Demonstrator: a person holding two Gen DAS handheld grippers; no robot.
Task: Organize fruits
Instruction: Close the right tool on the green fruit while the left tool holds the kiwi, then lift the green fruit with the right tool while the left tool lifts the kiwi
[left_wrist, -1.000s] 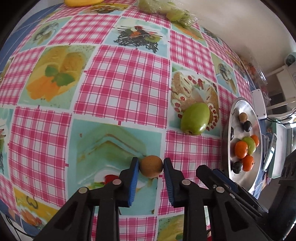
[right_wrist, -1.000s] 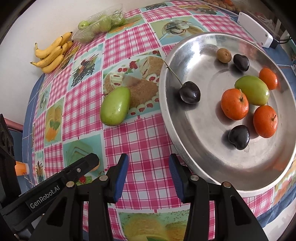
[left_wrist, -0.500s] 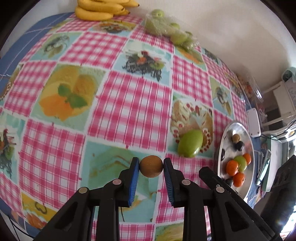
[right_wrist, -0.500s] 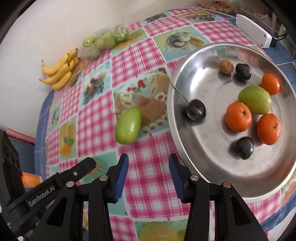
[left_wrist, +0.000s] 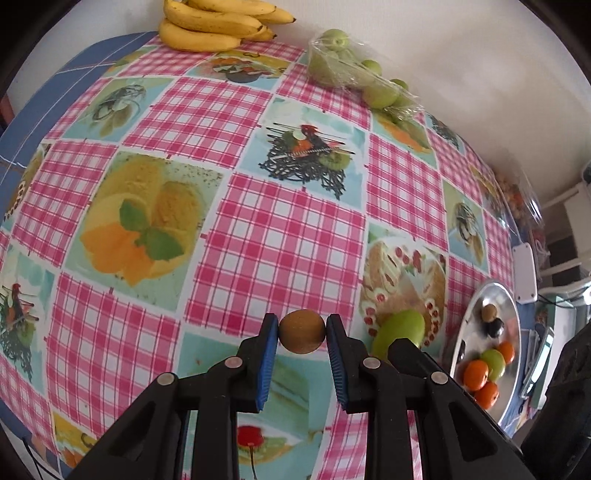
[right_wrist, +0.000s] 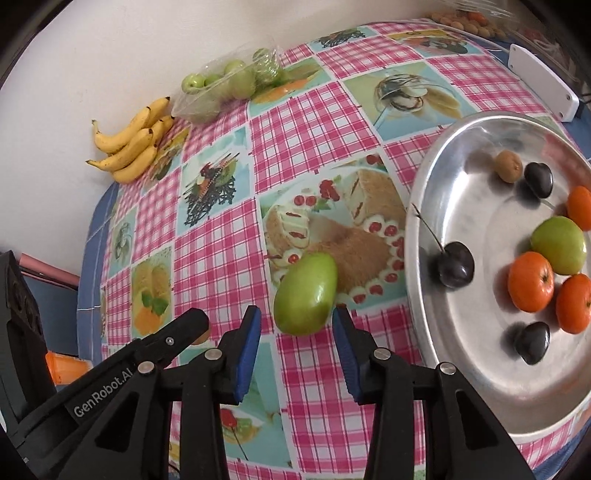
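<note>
Between the blue pads of the left gripper (left_wrist: 302, 332) sits a small brown kiwi (left_wrist: 301, 331), pinched on both sides and lifted clear of the checked tablecloth (left_wrist: 288, 236). Jaws narrow, closed onto the fruit.

Right gripper (right_wrist: 296, 323) is spread wide and holds nothing. Its tips flank the near end of a green mango (right_wrist: 306, 294) lying on the cloth; contact with the pads can't be confirmed, gaps look visible on both sides. In the left wrist view the same mango (left_wrist: 400, 330) shows just right of the left gripper, partly behind the right gripper's black arm.

Steel tray (right_wrist: 469, 362) sits right of the mango, near the table edge. In it:
- dark cherry with stem (right_wrist: 453, 264), near the left rim
- second kiwi (right_wrist: 509, 166), touching or just beside a dark plum (right_wrist: 538, 179)
- green fruit (right_wrist: 558, 244) in the middle
- three tangerines: (right_wrist: 530, 281), (right_wrist: 574, 303), (right_wrist: 580, 206)
- another dark plum (right_wrist: 532, 342) toward the near side

Far side of the table by the wall: banana bunch (right_wrist: 129, 147) and a clear bag of small green fruits (right_wrist: 229, 86), side by side. White power strip (right_wrist: 543, 86) lies beyond the tray.
</note>
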